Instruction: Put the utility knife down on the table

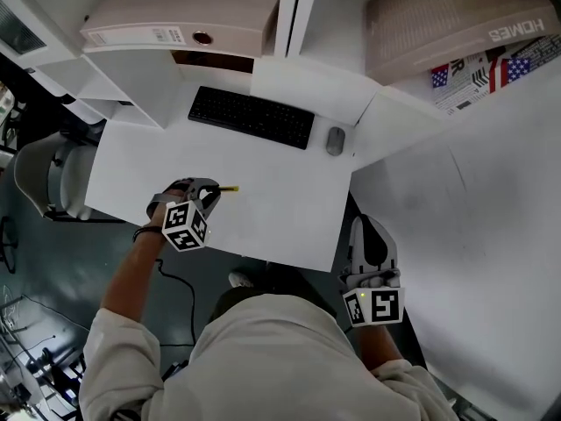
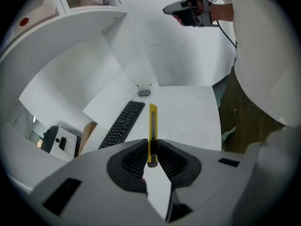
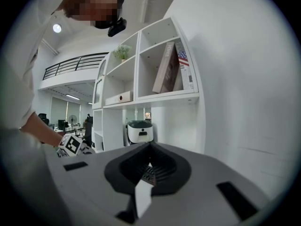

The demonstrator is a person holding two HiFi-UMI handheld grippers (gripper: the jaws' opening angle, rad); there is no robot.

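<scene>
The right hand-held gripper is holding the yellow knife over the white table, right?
No. The left hand-held gripper is holding the yellow knife over the white table; the left gripper view shows its jaws shut on it.

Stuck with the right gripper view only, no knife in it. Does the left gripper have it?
Observer: Yes, the left gripper is shut on the rear end of the yellow utility knife.
Operator: Over the table?
Observer: Yes, over the white table, nearer the person than the keyboard; contact unclear.
Operator: Where's the right gripper?
Observer: The right gripper is off the table's right edge, beside the person's body.
</scene>
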